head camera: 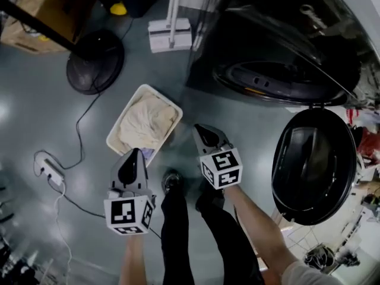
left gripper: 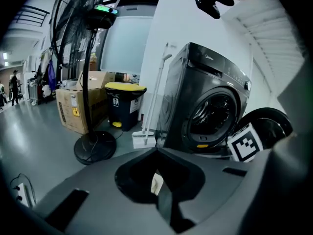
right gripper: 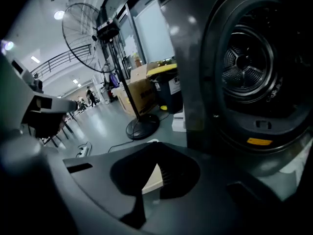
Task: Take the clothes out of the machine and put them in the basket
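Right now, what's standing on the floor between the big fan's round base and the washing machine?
A white mop-like floor tool, handle upright, beside the washing machine, apart from the fan base. Head view and left gripper view both show it.

Standing, a person is holding the left gripper (head camera: 135,154) and the right gripper (head camera: 200,129) out ahead, side by side but apart, both angling forward and down. Both pairs of jaws are sitting closed, gripping nothing. The left forearm (head camera: 132,261) and right forearm (head camera: 259,228) are reaching in from below.
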`<state>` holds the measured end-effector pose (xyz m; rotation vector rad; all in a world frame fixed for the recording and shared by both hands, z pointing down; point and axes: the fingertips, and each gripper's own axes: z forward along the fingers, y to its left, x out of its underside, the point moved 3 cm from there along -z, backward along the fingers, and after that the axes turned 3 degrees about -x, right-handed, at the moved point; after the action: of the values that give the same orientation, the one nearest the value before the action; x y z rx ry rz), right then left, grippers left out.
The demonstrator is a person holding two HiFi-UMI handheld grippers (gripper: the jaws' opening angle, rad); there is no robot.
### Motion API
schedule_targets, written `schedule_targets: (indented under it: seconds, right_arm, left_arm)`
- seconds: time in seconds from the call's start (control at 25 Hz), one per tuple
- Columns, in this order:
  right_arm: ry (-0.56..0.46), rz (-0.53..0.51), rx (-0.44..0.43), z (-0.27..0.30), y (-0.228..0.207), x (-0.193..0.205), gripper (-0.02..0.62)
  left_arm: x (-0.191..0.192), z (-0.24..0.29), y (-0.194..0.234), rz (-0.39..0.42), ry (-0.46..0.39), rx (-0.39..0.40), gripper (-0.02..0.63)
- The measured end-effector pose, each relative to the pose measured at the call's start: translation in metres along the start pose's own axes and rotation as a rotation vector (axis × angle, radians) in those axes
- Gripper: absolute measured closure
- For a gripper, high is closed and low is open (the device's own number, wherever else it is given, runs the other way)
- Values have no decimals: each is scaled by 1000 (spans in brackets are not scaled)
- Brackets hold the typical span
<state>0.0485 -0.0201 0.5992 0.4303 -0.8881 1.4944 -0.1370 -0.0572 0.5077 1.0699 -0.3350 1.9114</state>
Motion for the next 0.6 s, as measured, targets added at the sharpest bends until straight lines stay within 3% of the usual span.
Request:
schedule_targets:
  seconds: [0.32,0.6]
  right_arm:
    - [-120,111,214,-145,-86,-29,572]
    - [-151,166,319,-263,-105,-47,572]
  left_arm:
    - [-52,13,-84,86,-6,122,588]
    - [-97,-11,-142,120,-3,171,588]
